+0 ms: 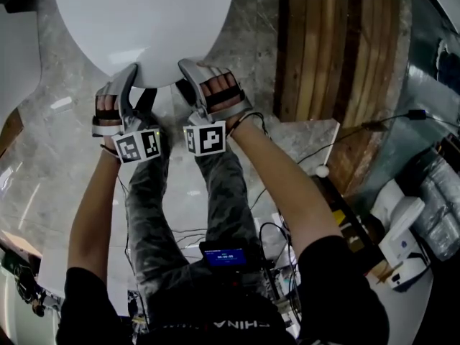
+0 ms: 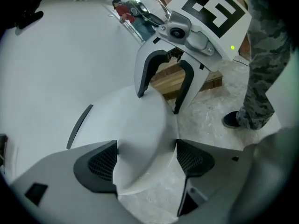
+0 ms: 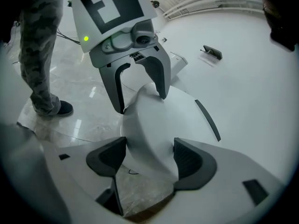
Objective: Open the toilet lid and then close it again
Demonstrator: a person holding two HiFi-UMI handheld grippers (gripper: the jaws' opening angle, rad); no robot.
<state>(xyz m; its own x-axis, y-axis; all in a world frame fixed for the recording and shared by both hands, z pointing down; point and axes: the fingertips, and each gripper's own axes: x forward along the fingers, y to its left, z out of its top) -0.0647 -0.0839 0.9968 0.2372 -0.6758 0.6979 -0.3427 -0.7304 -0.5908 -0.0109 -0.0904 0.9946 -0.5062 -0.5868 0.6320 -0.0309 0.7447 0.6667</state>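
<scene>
The white toilet lid (image 1: 144, 20) lies down flat, and its rounded front edge points toward me. My left gripper (image 1: 122, 85) and right gripper (image 1: 198, 77) sit side by side at that front edge. In the left gripper view the lid's front rim (image 2: 140, 129) runs between the wide-spread jaws of the left gripper (image 2: 145, 160), and the right gripper (image 2: 159, 102) straddles the rim just beyond. The right gripper view mirrors this: the rim (image 3: 159, 120) lies between the parted pads of the right gripper (image 3: 149, 160), with the left gripper (image 3: 142, 103) opposite. Neither gripper's pads clamp the lid.
Grey marble floor (image 1: 43, 142) surrounds the toilet. A wooden slatted panel (image 1: 334, 49) lies to the right. Cables and white devices (image 1: 410, 243) clutter the lower right. The person's legs in camouflage trousers (image 1: 154, 214) stand just before the bowl, with a dark shoe (image 2: 233, 120) near it.
</scene>
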